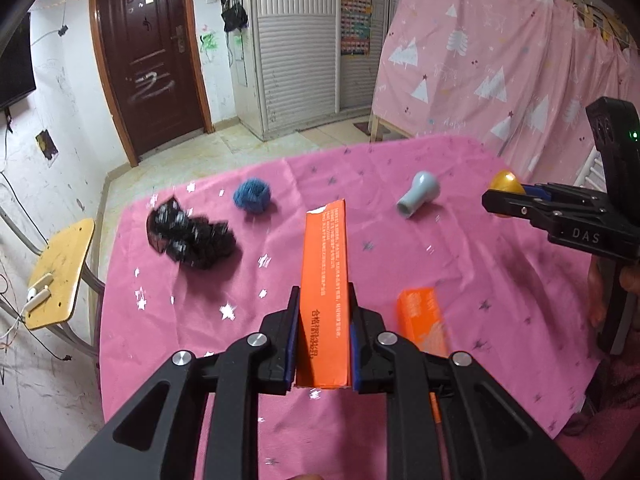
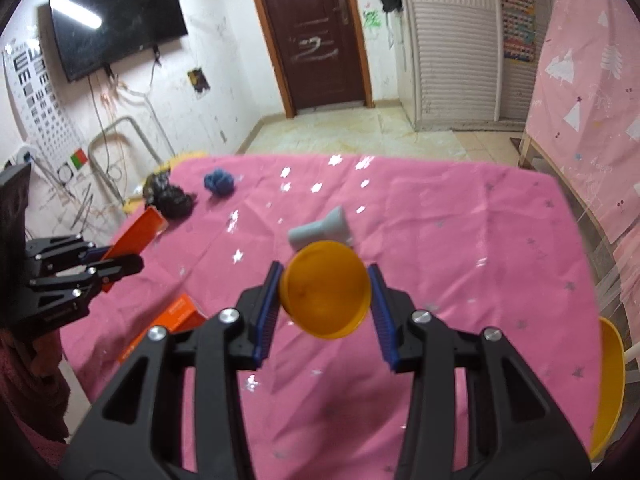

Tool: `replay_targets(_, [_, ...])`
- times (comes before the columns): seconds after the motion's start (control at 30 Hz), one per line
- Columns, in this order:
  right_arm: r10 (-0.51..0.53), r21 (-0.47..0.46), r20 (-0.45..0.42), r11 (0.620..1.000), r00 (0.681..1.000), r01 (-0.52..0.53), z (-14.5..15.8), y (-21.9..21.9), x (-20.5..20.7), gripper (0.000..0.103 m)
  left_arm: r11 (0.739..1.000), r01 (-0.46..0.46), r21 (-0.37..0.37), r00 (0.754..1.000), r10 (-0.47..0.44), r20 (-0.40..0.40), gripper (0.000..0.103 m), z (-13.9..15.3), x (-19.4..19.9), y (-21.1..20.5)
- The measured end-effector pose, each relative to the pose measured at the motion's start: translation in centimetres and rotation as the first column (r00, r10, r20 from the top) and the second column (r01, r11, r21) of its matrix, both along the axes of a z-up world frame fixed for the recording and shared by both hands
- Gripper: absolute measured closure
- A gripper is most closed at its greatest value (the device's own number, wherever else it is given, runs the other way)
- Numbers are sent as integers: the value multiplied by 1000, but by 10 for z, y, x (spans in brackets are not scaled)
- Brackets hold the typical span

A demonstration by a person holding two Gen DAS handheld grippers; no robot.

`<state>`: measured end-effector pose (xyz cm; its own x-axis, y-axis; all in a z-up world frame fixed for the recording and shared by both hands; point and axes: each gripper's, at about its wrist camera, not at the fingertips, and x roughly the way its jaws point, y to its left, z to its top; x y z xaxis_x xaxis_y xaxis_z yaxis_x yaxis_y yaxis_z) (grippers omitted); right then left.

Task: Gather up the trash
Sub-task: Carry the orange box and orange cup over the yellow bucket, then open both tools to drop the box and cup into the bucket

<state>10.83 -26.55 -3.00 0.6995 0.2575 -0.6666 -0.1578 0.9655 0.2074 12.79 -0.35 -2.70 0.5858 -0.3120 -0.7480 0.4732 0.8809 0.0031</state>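
Left gripper [image 1: 323, 312] fills the bottom centre of its own view, its blue-padded jaws pinching a long flat orange cardboard box [image 1: 326, 280] that stands on end between them and reaches up toward mid-frame. Just to the right of it, lower right of centre, a second smaller orange carton [image 1: 422, 318] lies on the pink star-printed tablecloth [image 1: 500, 280]. Further up, left of centre, sits a crumpled black plastic wad [image 1: 188, 236], beyond it a blue yarn-like ball [image 1: 252, 195], and to the upper right a pale grey flared plastic piece [image 1: 418, 195] lies on its side.

Right gripper [image 2: 324, 300], at the bottom centre of its own view, is closed on a round yellow plastic cup [image 2: 324, 294], pads pressing its two sides, the cup clear of the cloth. Directly behind the cup lies the grey piece. At the left edge of this view the left gripper shows with the orange box slanting up out of it. A dark wooden door [image 2: 316, 32] stands at the top centre.
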Motion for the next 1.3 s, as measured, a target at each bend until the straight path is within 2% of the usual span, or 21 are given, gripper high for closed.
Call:
replay_targets(0.23, [-111, 39, 75, 993, 991, 108, 19, -54, -25, 62, 1000, 25, -19, 999, -24, 45, 91, 30, -10, -38])
replay_targets(0.53, [-301, 80, 106, 953, 948, 293, 19, -146, -63, 62, 991, 120, -55, 990, -115, 79, 91, 54, -27, -106])
replay_targets(0.67, [-379, 92, 104, 924, 919, 371, 12, -185, -81, 62, 982, 167, -90, 984, -161, 74, 91, 62, -32, -142])
replay_targets(0.8, [-434, 89, 91, 900, 896, 427, 1, -214, -94, 62, 972, 218, -91, 975, -212, 71, 91, 66, -38, -178])
replay_targets(1.13, [-500, 82, 41, 864, 865, 496, -31, -254, -112, 62, 942, 324, -87, 946, -323, 35, 91, 61, -58, -266])
replay_targets(1.3, [-515, 85, 6, 854, 857, 513, -49, -270, -112, 62, 932, 354, -78, 935, -354, 12, 91, 57, -62, -297])
